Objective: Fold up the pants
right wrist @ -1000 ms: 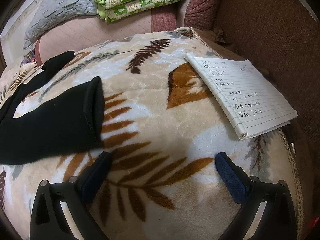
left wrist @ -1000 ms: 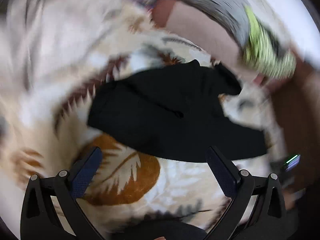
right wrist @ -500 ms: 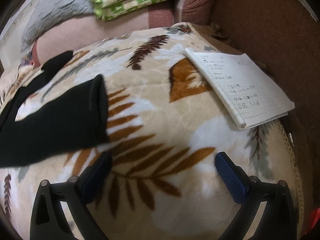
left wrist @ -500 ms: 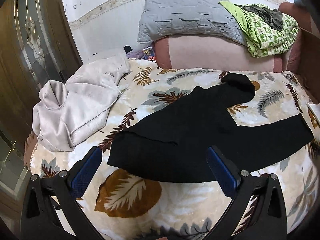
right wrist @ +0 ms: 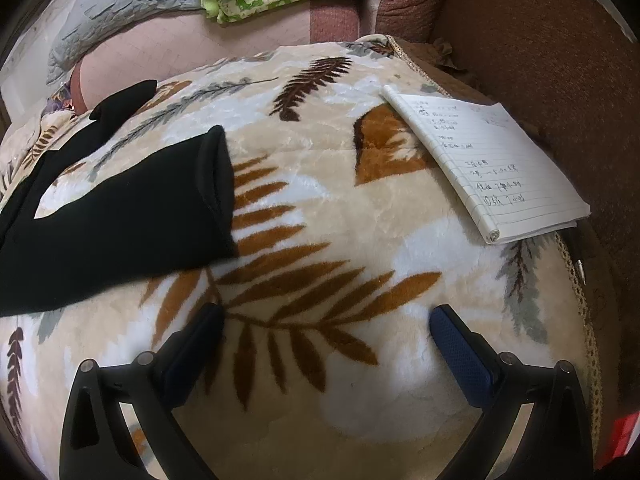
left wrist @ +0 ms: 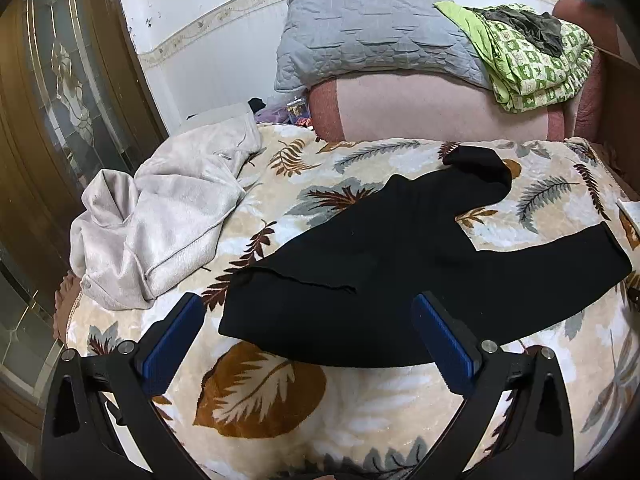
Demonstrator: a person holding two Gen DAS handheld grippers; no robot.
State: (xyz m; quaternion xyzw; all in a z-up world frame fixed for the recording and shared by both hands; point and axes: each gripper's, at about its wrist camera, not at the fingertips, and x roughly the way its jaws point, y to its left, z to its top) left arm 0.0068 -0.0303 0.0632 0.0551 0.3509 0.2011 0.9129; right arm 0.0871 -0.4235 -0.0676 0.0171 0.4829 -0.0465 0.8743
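Observation:
Black pants [left wrist: 384,264] lie spread flat on a leaf-patterned blanket [left wrist: 280,392], the waist end toward me and the two legs splayed to the right. My left gripper [left wrist: 308,312] hovers open just before the waist edge, holding nothing. In the right wrist view one pant leg's cuff [right wrist: 216,188] ends at the left, with the second leg [right wrist: 120,100] further back. My right gripper [right wrist: 326,316] stands open over bare blanket [right wrist: 360,360], to the right of that cuff and apart from it.
A crumpled pale grey garment [left wrist: 164,216] lies at the blanket's left. A lined notepad [right wrist: 488,164] rests near the right edge, next to a brown sofa arm [right wrist: 560,40]. Behind are a grey pillow [left wrist: 372,40] and a green patterned quilt [left wrist: 532,56].
The left gripper swung up and back from a blurred close view, then settled with the whole pants in sight. The right gripper has barely shifted. Both stay open.

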